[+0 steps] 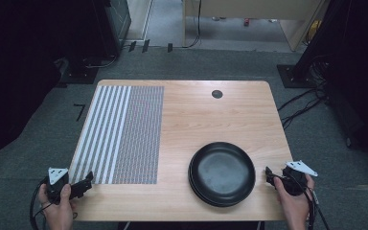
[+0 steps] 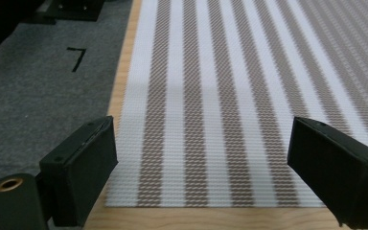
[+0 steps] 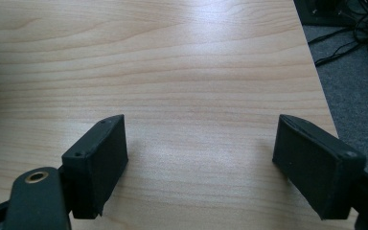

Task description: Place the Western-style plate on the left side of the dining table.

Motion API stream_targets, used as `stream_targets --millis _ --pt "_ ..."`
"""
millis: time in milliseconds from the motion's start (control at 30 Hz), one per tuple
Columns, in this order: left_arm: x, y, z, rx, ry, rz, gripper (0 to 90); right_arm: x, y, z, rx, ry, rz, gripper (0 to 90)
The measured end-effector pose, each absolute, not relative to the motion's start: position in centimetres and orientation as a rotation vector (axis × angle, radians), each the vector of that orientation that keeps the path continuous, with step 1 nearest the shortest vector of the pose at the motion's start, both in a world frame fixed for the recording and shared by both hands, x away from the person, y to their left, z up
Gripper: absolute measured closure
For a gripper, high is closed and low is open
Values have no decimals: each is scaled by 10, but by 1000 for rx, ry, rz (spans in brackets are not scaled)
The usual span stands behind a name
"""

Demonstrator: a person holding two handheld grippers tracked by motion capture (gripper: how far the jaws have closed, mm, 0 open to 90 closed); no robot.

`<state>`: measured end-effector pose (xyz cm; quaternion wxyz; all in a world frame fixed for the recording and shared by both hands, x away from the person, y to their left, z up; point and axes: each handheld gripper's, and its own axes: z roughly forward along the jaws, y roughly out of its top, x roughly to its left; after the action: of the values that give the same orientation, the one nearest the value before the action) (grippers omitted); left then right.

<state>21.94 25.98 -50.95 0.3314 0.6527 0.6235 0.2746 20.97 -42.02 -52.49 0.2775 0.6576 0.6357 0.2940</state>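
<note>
Looks like the very start: nothing picked up yet.

Resting just off the near left corner of the striped mat: the left gripper, held in a hand. Jaws wide apart, with nothing between them. Seen along those jaws in the left gripper view: the mat's near edge, right in front, flat on the table.

Sitting to the right of the mat, a little apart from it and level with its near end: the black plates, one on top of another, it seems.

Waiting farther right of the mat, just past the plates: the right gripper. Jaws wide apart too, holding nothing. Bare wood below them in the right gripper view.

Probably next: get a plate over onto the mat. Calls for sliding the right gripper in toward the mat until the top plate's rim sits between the jaws, then squeezing shut on that rim only, not on the plate under it. Then lifting gently and keeping the plate level. Best to keep the left gripper by the mat's corner, ready to hold the mat flat.
</note>
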Motion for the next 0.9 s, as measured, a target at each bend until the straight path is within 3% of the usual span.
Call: stream_targets --millis 267,633,900 --pt "222 237 -504 1757 1571 743 81 208 -419 -524 1732 1701 791 184" --pt "223 195 -489 1781 1462 630 0 207 -414 -509 1738 1651 827 179" --pt "224 178 -484 1790 1422 582 0 210 -405 -501 1714 1646 848 179"
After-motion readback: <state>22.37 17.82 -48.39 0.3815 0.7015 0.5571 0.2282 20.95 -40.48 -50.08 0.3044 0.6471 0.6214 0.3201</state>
